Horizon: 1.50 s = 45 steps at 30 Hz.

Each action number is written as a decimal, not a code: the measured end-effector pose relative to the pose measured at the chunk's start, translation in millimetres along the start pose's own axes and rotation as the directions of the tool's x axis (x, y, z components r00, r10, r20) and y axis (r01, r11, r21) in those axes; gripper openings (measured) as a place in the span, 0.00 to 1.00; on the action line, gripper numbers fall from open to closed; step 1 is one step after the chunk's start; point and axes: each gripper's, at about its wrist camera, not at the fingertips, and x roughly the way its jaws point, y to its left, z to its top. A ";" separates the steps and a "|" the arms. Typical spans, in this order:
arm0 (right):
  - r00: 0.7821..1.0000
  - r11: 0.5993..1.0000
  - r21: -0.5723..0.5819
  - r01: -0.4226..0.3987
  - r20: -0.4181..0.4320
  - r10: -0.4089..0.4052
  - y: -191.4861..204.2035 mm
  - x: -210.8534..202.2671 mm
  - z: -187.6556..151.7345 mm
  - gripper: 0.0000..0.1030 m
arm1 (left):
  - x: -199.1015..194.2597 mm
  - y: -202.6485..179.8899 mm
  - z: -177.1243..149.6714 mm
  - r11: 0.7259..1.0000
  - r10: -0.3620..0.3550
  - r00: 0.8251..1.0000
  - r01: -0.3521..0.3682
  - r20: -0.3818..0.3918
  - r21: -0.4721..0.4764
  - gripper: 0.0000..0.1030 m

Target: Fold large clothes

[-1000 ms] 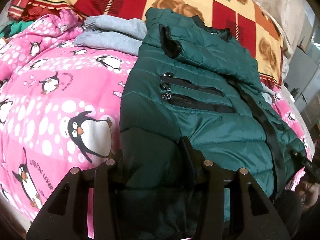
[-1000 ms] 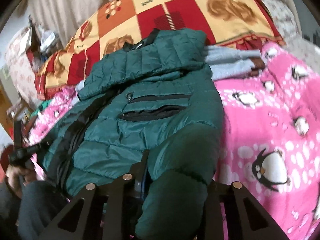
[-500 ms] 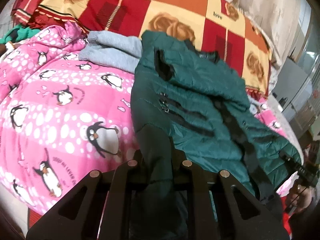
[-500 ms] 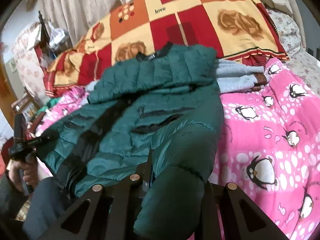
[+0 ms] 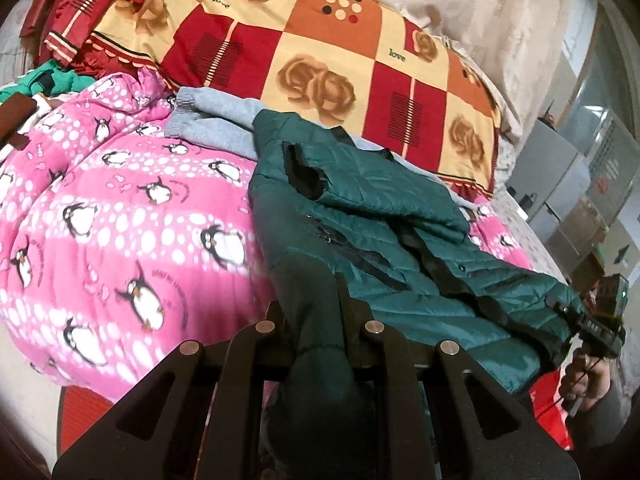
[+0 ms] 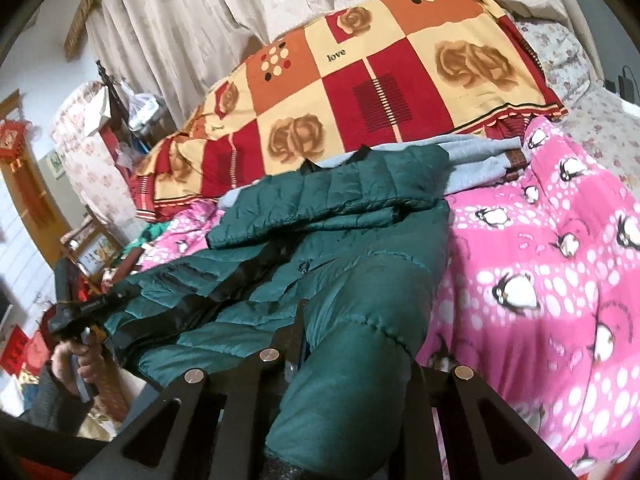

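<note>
A dark green quilted jacket (image 5: 372,220) lies on the pink penguin blanket (image 5: 120,216), with one sleeve folded across its chest. My left gripper (image 5: 316,320) is shut on the jacket's bottom left corner, and the fabric bunches between the fingers. My right gripper (image 6: 352,344) is shut on the jacket (image 6: 320,248) at its bottom right corner. Both hold the hem lifted off the bed near the front edge. The right gripper shows in the left wrist view (image 5: 600,320), and the left gripper shows in the right wrist view (image 6: 80,312).
A grey garment (image 5: 216,128) lies folded behind the jacket. A red and yellow rose-pattern quilt (image 5: 320,60) is piled at the back. Curtains (image 6: 240,12) hang behind it. Furniture and clutter (image 6: 92,128) stand beside the bed.
Both grippers have pulled back and up with the jacket's hem. The jacket's lower part has lifted and slid toward the bed's front edge.
</note>
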 end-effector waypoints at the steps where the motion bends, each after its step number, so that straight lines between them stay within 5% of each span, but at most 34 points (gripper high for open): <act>1: 1.000 1.000 -0.005 0.005 -0.013 -0.005 -0.7 1.0 -4.7 0.14 | 0.9 -0.5 -4.6 1.000 0.009 1.000 -0.009 -0.005 0.014 0.11; 6: 0.996 0.998 0.057 0.016 -0.085 -0.011 -18.2 21.3 -31.2 0.16 | 24.0 -0.2 -27.8 0.995 0.091 0.994 -0.088 -0.064 0.052 0.18; 8: 0.996 0.992 0.129 0.000 -0.083 0.011 -27.9 23.4 -34.9 0.27 | 29.4 0.6 -31.2 0.993 0.112 0.990 -0.108 -0.080 0.057 0.23; 10: 0.997 0.984 0.179 -0.021 -0.075 0.035 -34.6 23.4 -37.3 0.47 | 32.9 2.5 -31.3 0.994 0.095 0.991 -0.089 -0.092 0.059 0.38; 13: 0.995 0.969 0.241 -0.051 -0.071 0.070 -41.4 27.7 -38.6 0.48 | 38.8 7.2 -30.9 0.998 0.051 0.993 -0.046 -0.110 0.045 0.53; 17: 0.992 0.944 0.323 -0.069 -0.082 0.100 -49.4 37.1 -41.4 0.48 | 51.5 15.4 -30.2 0.999 0.049 0.986 -0.051 -0.157 -0.009 0.53; 18: 0.991 0.947 0.312 -0.071 -0.084 0.102 -46.4 37.7 -41.4 0.44 | 51.8 16.1 -30.1 0.998 0.052 0.986 -0.055 -0.161 -0.014 0.49; 19: 0.993 0.956 0.289 -0.056 -0.086 0.084 -42.9 36.8 -41.2 0.39 | 51.8 15.6 -30.2 0.998 0.065 0.984 -0.067 -0.165 -0.010 0.32; 22: 0.995 0.971 0.233 -0.042 -0.083 0.063 -35.3 33.9 -39.6 0.29 | 50.3 8.6 -32.3 0.991 0.132 0.978 -0.126 -0.161 0.044 0.20; 29: 0.996 0.979 0.201 -0.007 -0.086 0.025 -32.0 33.1 -41.4 0.28 | 48.6 -23.1 -45.3 0.935 0.310 0.948 -0.291 -0.068 0.203 0.18; 45: 0.996 0.995 0.086 0.053 -0.072 -0.047 -17.0 26.9 -41.5 0.25 | 45.8 -26.0 -47.1 0.929 0.329 0.942 -0.310 -0.066 0.202 0.17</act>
